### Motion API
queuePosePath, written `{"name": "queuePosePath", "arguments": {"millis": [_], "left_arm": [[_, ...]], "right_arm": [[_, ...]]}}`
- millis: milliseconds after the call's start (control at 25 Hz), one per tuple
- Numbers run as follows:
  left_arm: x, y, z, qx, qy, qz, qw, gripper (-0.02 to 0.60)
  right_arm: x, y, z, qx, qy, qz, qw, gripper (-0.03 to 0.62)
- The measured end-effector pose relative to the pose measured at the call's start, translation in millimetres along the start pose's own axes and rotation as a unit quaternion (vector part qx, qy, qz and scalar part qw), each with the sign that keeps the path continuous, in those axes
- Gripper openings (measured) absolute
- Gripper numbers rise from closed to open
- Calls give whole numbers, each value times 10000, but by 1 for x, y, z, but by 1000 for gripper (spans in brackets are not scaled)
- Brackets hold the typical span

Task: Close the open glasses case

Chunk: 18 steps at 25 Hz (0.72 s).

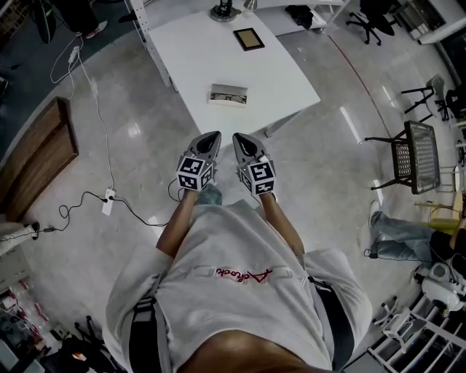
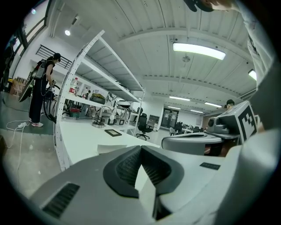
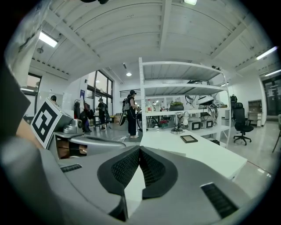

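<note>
The open glasses case [image 1: 228,95] lies on the white table [image 1: 277,80], near its front edge, with its pale lid raised. Both grippers hang side by side in the air short of the table, pointing at the case. My left gripper [image 1: 212,138] is shut with nothing between its pads [image 2: 127,167]. My right gripper [image 1: 239,138] is also shut and empty. In the left gripper view the case [image 2: 110,148] shows just above the left jaw. In the right gripper view a corner of the case [image 3: 172,152] peeks over the right jaw.
A black tablet [image 1: 249,38] and a lamp base [image 1: 222,11] sit farther back on the table. A wooden bench [image 1: 36,156] and a power strip with cables [image 1: 108,201] lie on the floor at left. A wire chair [image 1: 416,156] and a seated person's legs [image 1: 404,237] are at right.
</note>
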State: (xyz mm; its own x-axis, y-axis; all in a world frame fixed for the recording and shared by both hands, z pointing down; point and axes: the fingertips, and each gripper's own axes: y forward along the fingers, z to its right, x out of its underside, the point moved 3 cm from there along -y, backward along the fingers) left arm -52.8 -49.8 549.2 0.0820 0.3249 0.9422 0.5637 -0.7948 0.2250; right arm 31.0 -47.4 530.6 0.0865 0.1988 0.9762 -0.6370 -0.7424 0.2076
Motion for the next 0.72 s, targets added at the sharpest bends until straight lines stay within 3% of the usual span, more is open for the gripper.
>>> {"name": "queuePosePath", "arguments": {"millis": [720], "left_arm": [[-38, 73, -86, 401, 43, -207, 9990, 25]], "right_arm": [[-29, 103, 46, 363, 51, -73, 9993, 31]]}}
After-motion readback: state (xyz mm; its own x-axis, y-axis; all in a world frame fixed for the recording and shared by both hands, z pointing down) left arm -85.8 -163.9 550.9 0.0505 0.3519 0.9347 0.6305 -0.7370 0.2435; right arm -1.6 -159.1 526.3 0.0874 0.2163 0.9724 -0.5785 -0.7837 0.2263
